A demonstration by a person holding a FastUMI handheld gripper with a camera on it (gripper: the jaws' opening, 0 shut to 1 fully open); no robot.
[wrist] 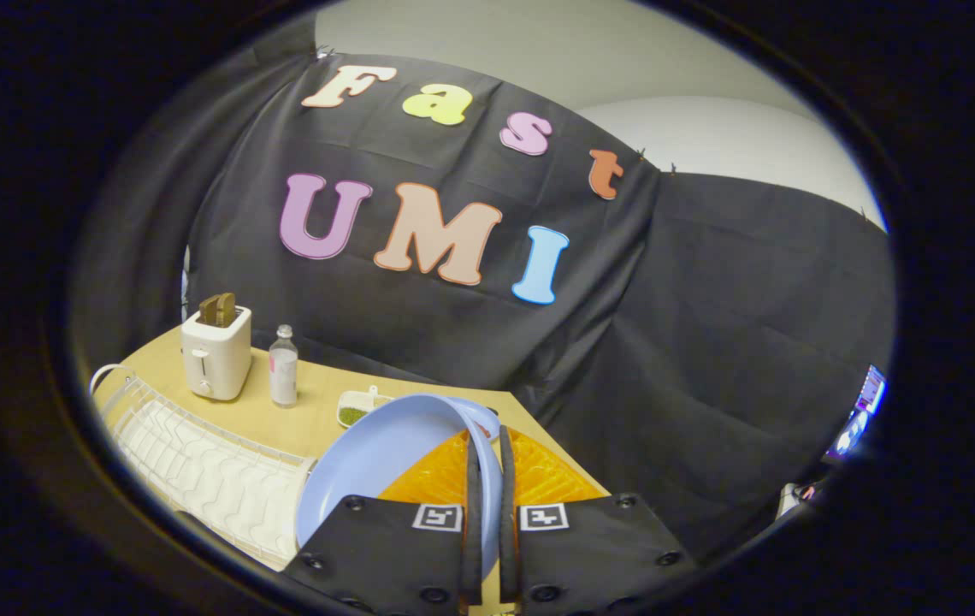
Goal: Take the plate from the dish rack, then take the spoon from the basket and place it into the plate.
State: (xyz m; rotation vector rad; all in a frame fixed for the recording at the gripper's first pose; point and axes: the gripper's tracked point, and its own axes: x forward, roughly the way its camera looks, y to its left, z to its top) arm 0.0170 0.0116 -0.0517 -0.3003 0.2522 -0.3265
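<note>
**Fingers clamped on plate rim, plate lifted clear of rack**

Fingers (472, 479) stood nearly together when I logged this moment, with the rim of the blue plate (376, 466) pinched in the narrow slot between them. Gripper (486, 445) held the plate on edge, its hollow face turned toward the dish rack, the rim curving up and over the fingertips. From my remote seat I read the plate as carried above the wooden table (316, 419), not resting on it, though the lower edge was hidden behind the gripper body.

White dish rack (205, 466) lay just beside the plate on the left, its ribbed tray showing. Beyond the rack stood a white toaster (215, 355) with brown slices poking from its slots, and next to it a small clear bottle (283, 368). A small white dish (357, 411) holding something green sat just past the plate's upper rim. I could not make out the spoon or the basket.
</note>
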